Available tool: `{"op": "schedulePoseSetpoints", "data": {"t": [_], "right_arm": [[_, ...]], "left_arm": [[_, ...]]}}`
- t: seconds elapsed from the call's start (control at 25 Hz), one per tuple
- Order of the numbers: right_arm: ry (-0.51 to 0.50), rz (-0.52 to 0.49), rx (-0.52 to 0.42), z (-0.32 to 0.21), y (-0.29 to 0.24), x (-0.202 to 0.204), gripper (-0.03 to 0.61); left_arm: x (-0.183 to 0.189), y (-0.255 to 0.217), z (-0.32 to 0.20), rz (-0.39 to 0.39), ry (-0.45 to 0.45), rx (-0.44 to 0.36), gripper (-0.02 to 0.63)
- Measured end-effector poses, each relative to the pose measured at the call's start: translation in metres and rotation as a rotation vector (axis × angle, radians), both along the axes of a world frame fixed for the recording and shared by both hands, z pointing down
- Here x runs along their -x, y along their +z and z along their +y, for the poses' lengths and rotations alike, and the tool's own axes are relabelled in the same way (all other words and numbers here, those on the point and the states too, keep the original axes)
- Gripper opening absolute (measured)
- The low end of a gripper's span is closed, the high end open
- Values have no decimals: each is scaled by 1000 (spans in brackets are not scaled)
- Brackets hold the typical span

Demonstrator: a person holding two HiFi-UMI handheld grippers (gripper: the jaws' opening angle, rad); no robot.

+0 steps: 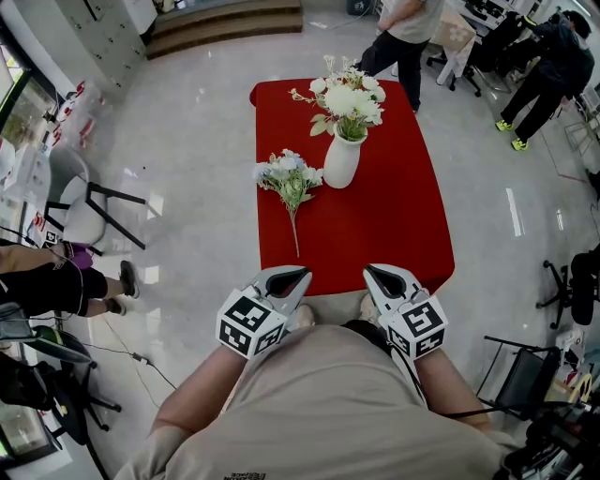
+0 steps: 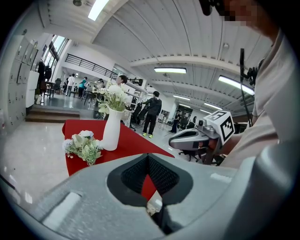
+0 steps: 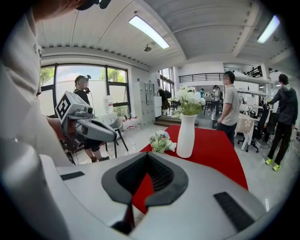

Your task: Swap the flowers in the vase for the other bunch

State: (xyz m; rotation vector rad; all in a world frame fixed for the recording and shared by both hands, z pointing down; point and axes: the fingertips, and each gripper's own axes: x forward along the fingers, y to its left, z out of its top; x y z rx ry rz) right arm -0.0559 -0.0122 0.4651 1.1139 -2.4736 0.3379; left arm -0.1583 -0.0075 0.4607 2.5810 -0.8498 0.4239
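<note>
A white vase stands toward the far side of the red table and holds white flowers. A second bunch, pale blue and white, lies flat to the vase's left with its stem toward me. My left gripper and right gripper hover side by side over the table's near edge, close to my body, both shut and empty. The left gripper view shows its shut tips, the vase and the loose bunch. In the right gripper view are its shut tips, the vase and the bunch.
A person stands just beyond the table's far end and another at the far right. A chair and a seated person's legs are at the left. A black folding chair stands at the right. Steps run along the back.
</note>
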Motion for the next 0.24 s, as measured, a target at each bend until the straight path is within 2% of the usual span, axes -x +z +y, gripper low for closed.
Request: {"op": "schedulePoseSetpoints", "data": {"t": [0.24], "right_arm": [[-6, 8, 4, 2, 2, 2, 14]], "left_arm": [[1, 4, 3, -4, 4, 9, 8]]}}
